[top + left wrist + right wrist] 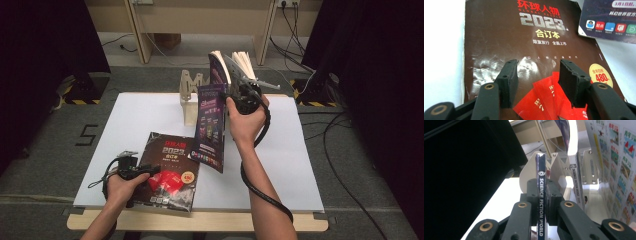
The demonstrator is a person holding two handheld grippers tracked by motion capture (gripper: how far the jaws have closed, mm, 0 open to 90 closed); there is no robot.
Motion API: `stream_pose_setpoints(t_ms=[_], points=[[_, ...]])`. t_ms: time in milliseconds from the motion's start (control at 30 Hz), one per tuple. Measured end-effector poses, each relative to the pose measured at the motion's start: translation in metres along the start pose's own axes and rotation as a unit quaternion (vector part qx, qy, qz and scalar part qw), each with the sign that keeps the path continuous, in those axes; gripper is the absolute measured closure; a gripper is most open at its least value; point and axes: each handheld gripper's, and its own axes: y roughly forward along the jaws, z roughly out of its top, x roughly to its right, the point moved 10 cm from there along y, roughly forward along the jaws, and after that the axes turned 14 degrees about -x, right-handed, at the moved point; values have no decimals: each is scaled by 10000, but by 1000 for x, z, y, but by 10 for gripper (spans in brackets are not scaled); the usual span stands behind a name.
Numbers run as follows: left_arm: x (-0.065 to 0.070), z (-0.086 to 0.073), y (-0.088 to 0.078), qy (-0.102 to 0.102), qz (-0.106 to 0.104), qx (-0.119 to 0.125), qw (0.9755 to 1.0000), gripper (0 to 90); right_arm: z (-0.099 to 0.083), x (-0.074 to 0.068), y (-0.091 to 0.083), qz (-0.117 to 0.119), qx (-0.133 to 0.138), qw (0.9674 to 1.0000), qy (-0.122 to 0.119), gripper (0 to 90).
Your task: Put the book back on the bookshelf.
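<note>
Forearms enter from the bottom edge of the high view. At lower left, the left gripper (pixel 150 175) lies low over the near corner of a brown magazine (pixel 172 160), which rests flat on the white table (pixel 300 165). In the left gripper view its two black jaws stand apart, released, with nothing between them; under them are the brown cover (pixel 524 50) and its red fan-shaped print. In that view I cannot tell if the pads touch the cover.

Higher, in the middle of the high view, the right gripper (pixel 235 92) holds a purple magazine (pixel 212 125) up from the table, and its cover hangs down toward the brown magazine's far edge. In the right gripper view the jaws are clenched on the magazine's dark blue spine (pixel 540 195), which stands upright between the pads.

Behind it, toward the top centre of the high view, a pale wooden rack (pixel 189 92) stands on the far part of the table. In the right gripper view the rack (pixel 529 173) is just beyond the spine.
</note>
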Motion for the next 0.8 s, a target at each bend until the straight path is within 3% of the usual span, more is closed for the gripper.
stream_pose_setpoints(t_ms=[800], points=[[0, 0, -1, 0, -23, -3, 10000, 483, 22, -1, -4, -195, 275, 9994, -74, 846]])
